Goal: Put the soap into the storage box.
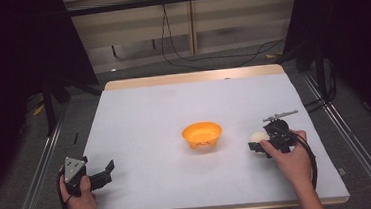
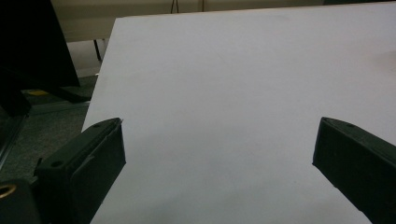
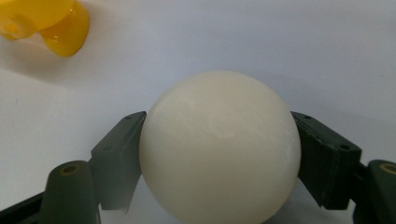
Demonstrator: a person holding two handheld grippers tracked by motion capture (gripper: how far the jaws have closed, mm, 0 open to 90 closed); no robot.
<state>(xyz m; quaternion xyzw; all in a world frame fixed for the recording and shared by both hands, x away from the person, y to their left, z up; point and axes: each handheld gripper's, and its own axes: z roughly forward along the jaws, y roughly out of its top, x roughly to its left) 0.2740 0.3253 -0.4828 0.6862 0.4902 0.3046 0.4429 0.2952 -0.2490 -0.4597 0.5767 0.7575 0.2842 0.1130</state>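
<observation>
- Left hand [image 1: 81,203] at the near-left corner of the table [image 1: 148,107], forearm coming in from the near edge, wrapped round the left gripper [image 1: 106,173].
- Left gripper has a grey three-cornered plate on top and points right, toward the table's middle. Jaws spread wide, nothing between them; in the left gripper view they stand well apart over bare white surface [image 2: 224,93].
- Bowl [image 1: 202,134]: one, orange, upright at table centre, between the two grippers and well apart from the left one. In the right gripper view it sits at the far left [image 3: 44,23].
- Ball [image 1: 259,137]: one, cream-white, right of the bowl, near it but not touching.
- Right gripper [image 1: 258,145] is clamped on the ball. In the right gripper view [image 3: 219,158] both jaws press its sides, one each side, ball sitting between them.
- Right hand [image 1: 290,159] at the near-right, forearm angled in from the near edge, gripper pointing left toward the bowl.
- Can't tell whether the ball touches the table or is lifted.
- Count: two grippers, one bowl, one ball.
</observation>
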